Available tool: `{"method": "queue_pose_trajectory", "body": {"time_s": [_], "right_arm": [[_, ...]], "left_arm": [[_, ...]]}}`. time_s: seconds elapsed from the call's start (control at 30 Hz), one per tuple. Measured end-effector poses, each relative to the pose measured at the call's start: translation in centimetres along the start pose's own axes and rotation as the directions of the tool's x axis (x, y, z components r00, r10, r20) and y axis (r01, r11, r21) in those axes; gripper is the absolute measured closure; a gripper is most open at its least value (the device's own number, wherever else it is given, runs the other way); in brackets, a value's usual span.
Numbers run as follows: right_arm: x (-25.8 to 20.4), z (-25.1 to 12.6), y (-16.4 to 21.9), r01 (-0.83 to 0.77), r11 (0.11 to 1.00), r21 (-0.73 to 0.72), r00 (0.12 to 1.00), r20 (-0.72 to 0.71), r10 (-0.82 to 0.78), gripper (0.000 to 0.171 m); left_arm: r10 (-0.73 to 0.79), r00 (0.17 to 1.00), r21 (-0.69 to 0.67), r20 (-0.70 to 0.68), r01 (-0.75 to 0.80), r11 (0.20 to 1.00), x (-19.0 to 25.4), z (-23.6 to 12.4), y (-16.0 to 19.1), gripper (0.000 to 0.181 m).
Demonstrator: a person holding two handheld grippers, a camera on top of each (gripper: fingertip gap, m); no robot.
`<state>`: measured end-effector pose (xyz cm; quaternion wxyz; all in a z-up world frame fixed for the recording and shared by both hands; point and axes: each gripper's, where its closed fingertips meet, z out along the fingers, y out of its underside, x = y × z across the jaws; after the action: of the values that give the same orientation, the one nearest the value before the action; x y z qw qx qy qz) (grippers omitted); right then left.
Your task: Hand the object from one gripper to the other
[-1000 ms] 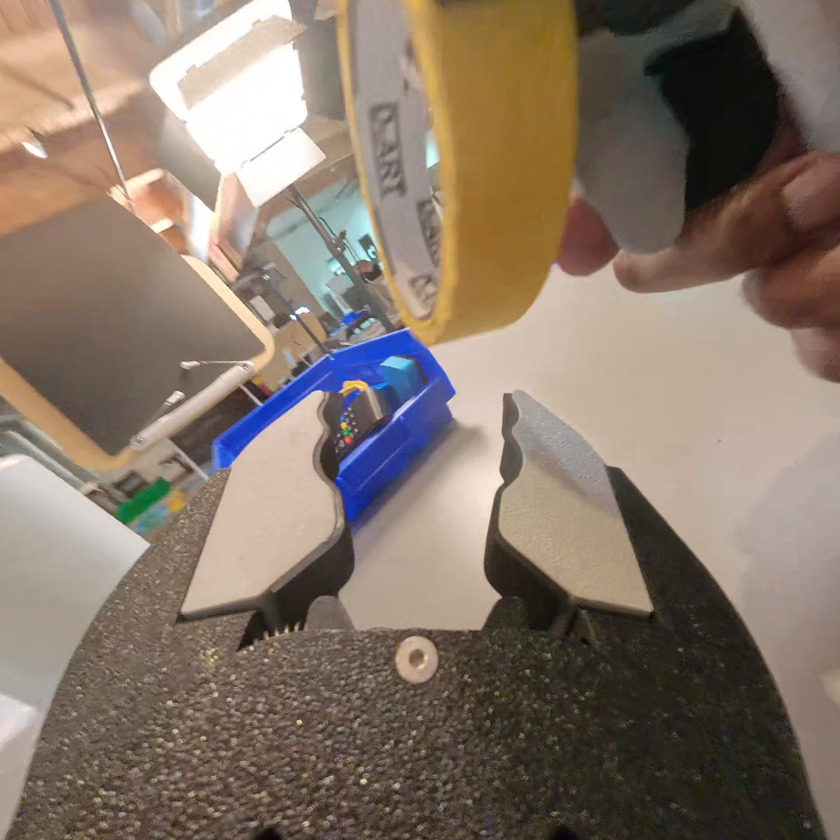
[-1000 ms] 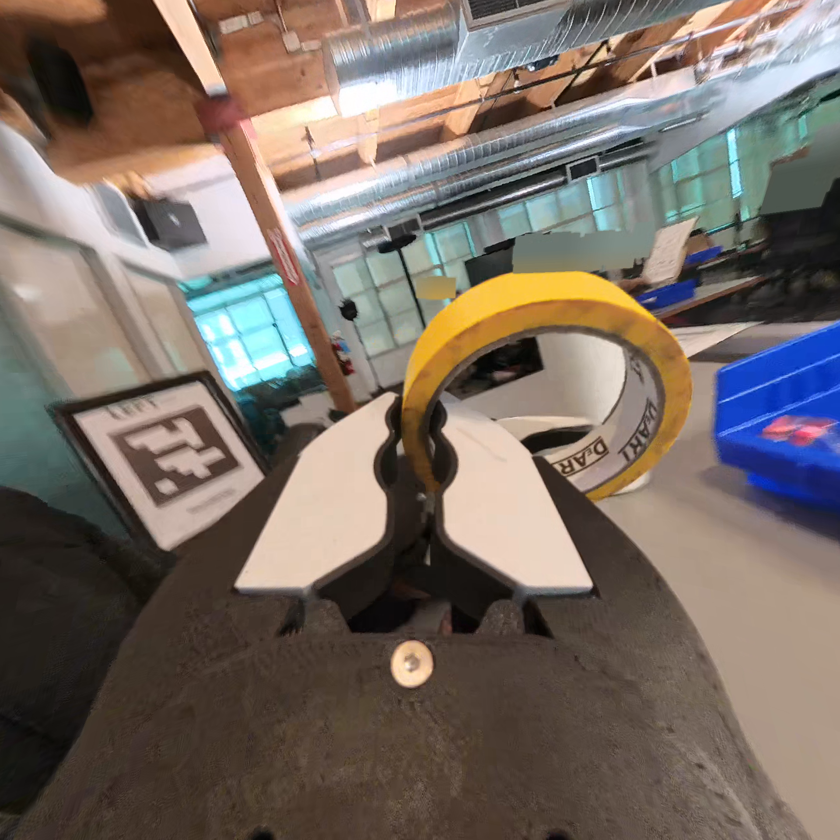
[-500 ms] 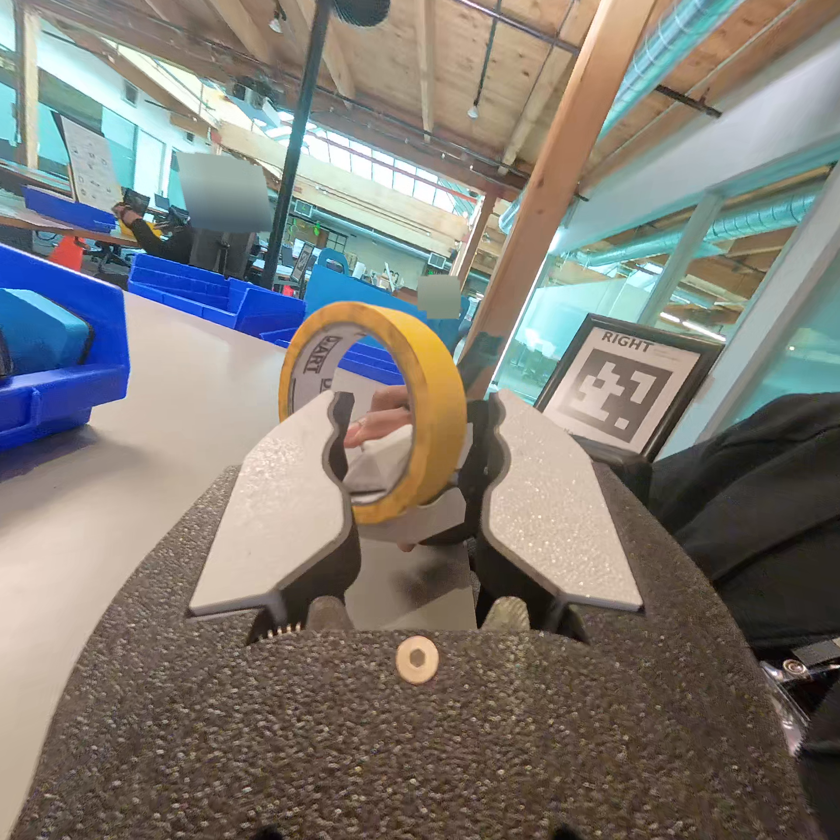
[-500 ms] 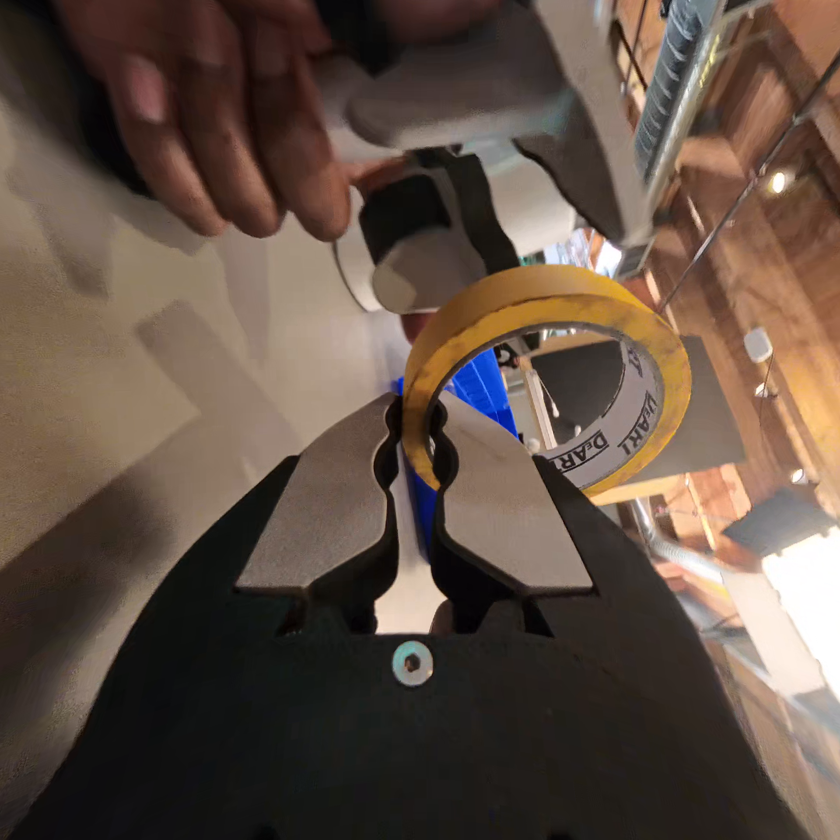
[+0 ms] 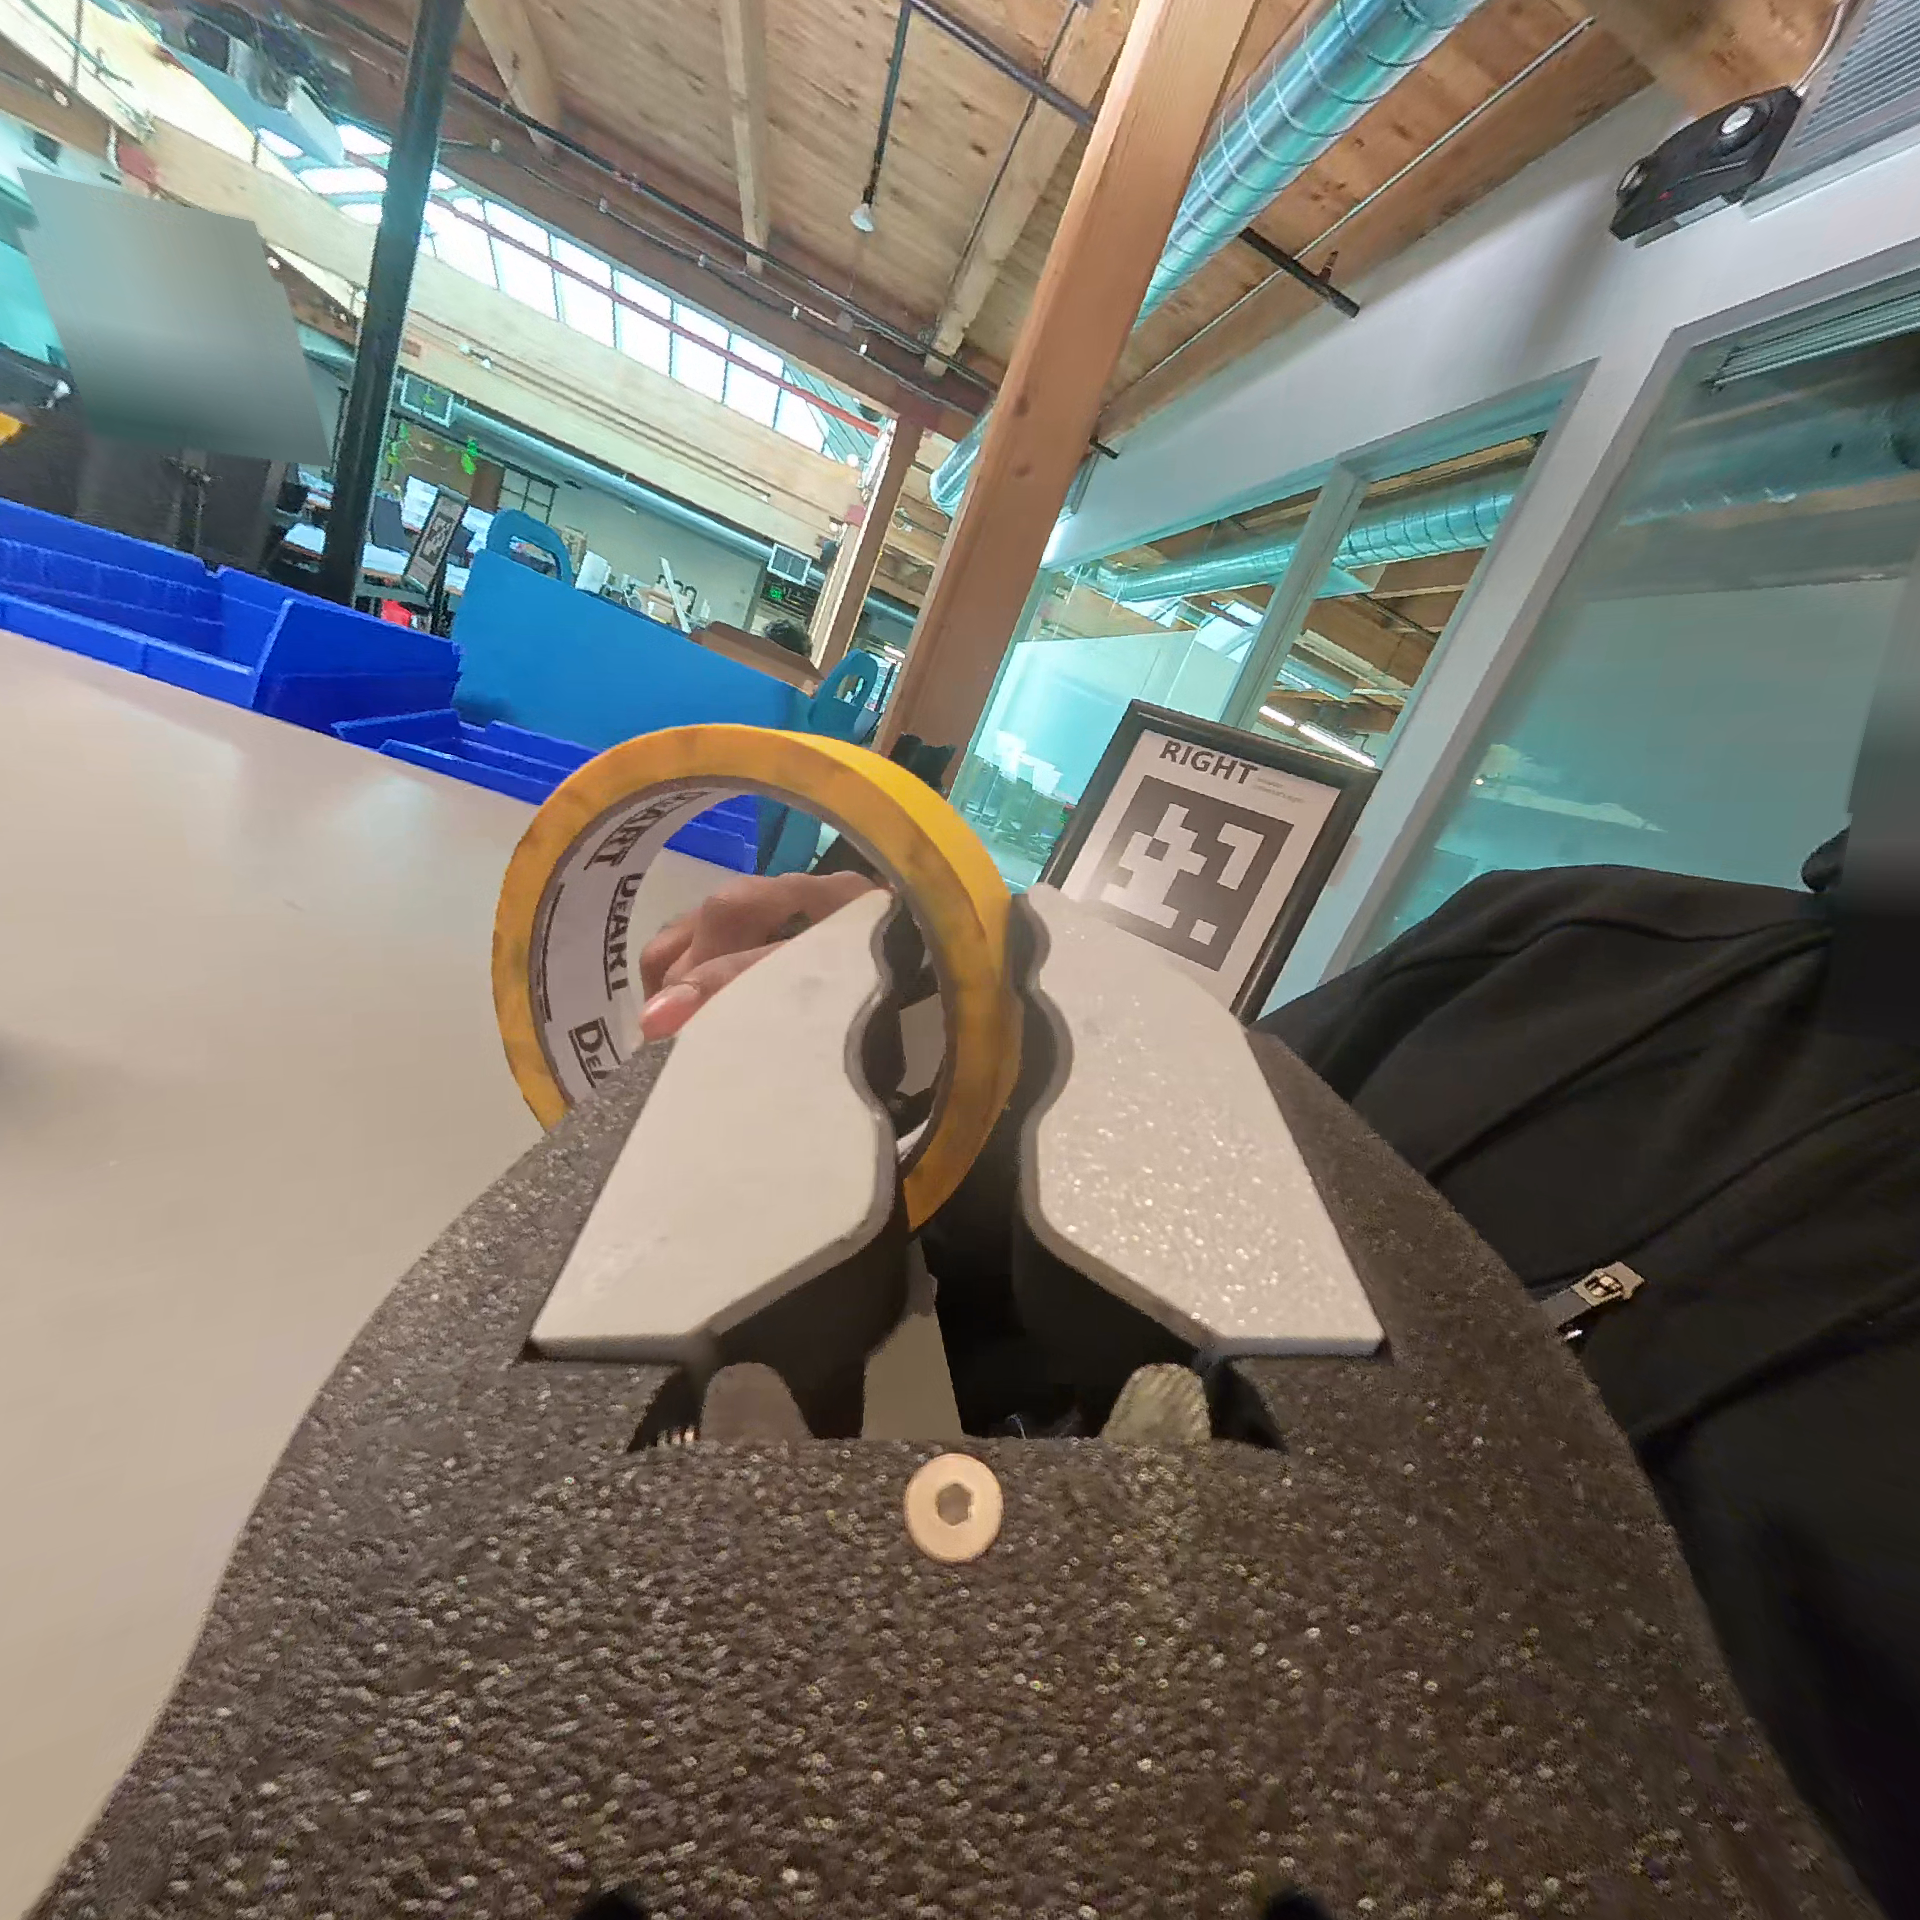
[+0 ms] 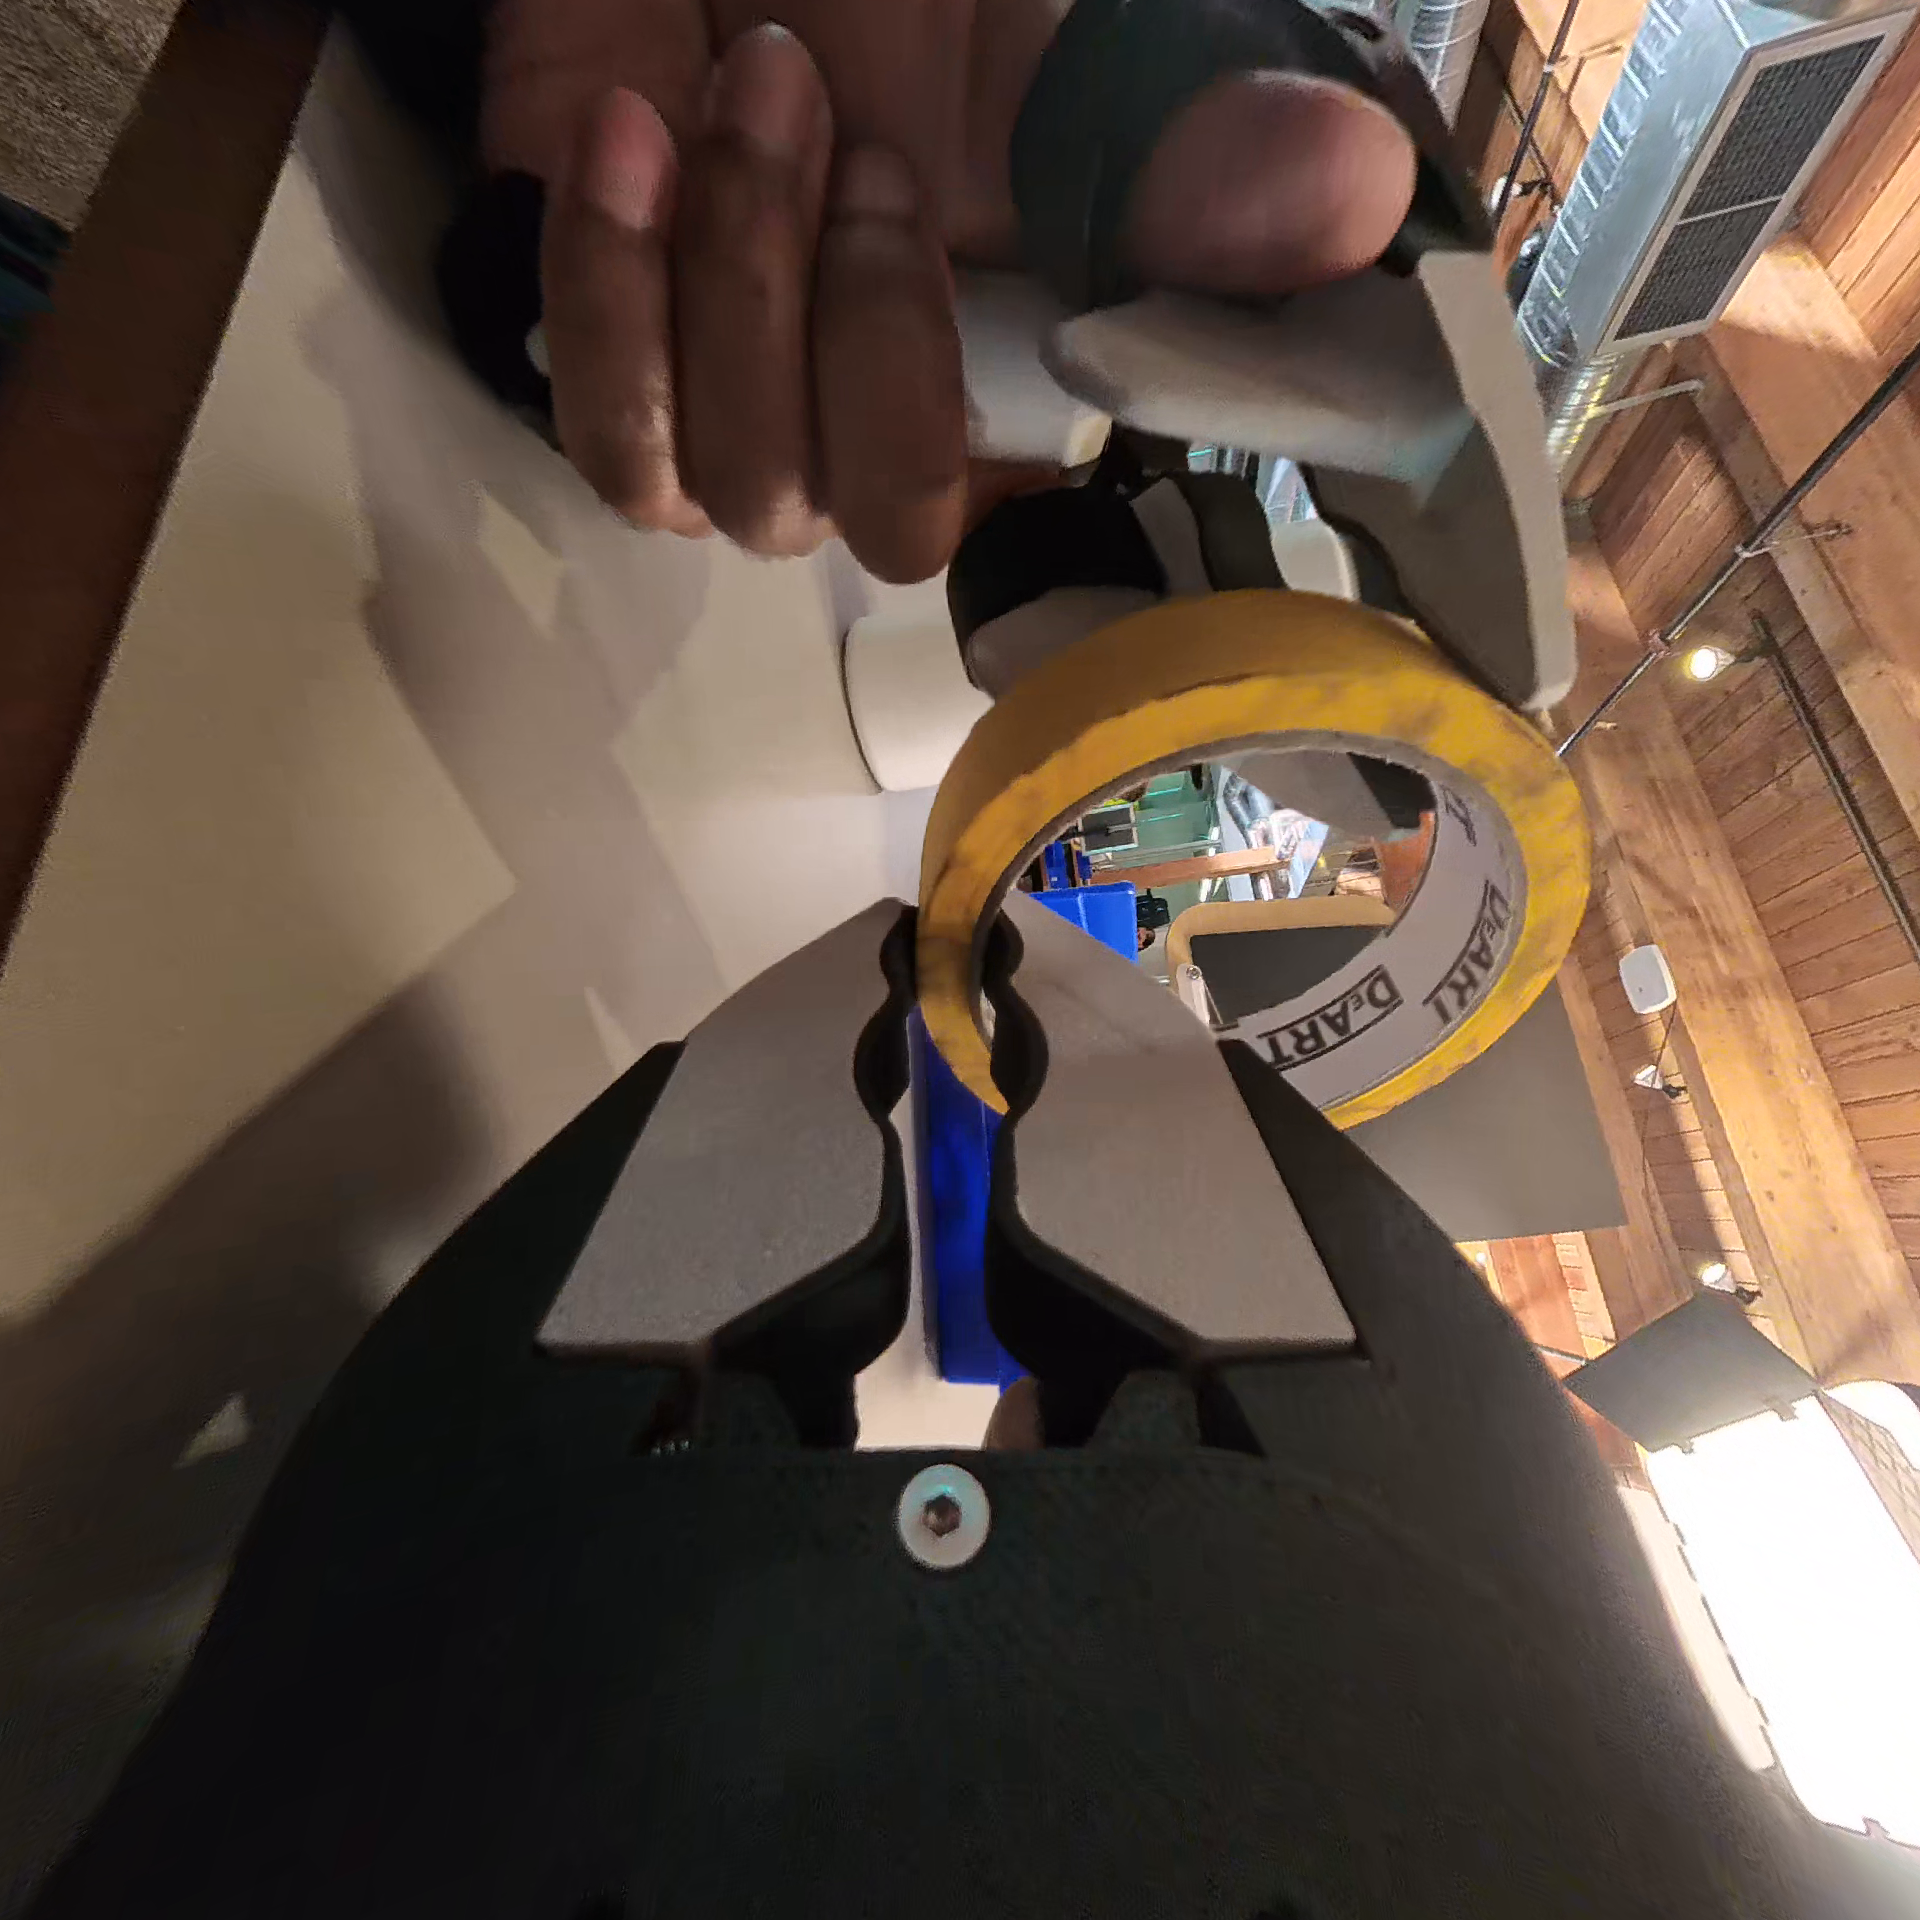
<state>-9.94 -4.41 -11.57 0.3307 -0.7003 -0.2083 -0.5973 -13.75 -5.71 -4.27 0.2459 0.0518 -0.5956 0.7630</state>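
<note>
Bright daylight from skylights (image 5: 582,291), blown-out glare (lower right) from a lamp (image 6: 1787,1600), wide-angle edges bent.

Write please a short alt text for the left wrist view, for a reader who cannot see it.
The left hand-held gripper is closed on the wall of a yellow tape roll, one finger inside the ring and one outside. A white table lies to the left and a framed marker sign stands behind.

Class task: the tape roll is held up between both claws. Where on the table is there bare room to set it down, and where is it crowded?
Bare grey table lies left of the yellow tape roll, up to the blue bins along its far edge. Crowded: the right side, with the framed marker card, a dark sleeve, and the left claw and right claw pinching the roll.
</note>
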Motion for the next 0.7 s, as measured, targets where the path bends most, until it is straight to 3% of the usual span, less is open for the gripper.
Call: {"method": "queue_pose_trajectory", "body": {"time_s": [0.17,0.27,0.37,0.47,0.6,0.7], "right_arm": [[1.3,-0.4,-0.1,-0.192,0.980,0.056,0.981,-0.005,0.193,0.154],[2.3,-0.7,0.0,-0.383,0.919,0.096,0.924,0.028,0.382,0.147],[3.8,-1.1,0.1,-0.609,0.782,0.134,0.793,0.083,0.604,0.143],[5.9,-2.0,0.8,-0.815,0.550,0.180,0.575,0.148,0.804,0.138],[8.3,-3.0,2.5,-0.943,0.235,0.234,0.286,0.213,0.934,0.129],[8.9,-2.7,3.3,-0.958,0.144,0.247,0.194,0.191,0.962,0.122]], "left_arm": [[0.196,0.974,0.046,0.110,-0.202,0.978,-0.4,-0.4,-1.2,0.165],[0.399,0.873,0.001,0.281,-0.416,0.909,-1.4,-0.7,-2.0,0.165],[0.627,0.665,-0.129,0.406,-0.637,0.760,-1.8,-0.6,-2.3,0.165],[0.781,0.374,-0.332,0.501,-0.750,0.572,-3.1,-1.0,-2.4,0.164],[0.890,0.031,-0.640,0.455,-0.683,0.351,-5.9,-1.6,-1.4,0.166],[0.934,-0.093,-0.747,0.344,-0.630,0.213,-6.7,-0.9,-0.2,0.166]]}}
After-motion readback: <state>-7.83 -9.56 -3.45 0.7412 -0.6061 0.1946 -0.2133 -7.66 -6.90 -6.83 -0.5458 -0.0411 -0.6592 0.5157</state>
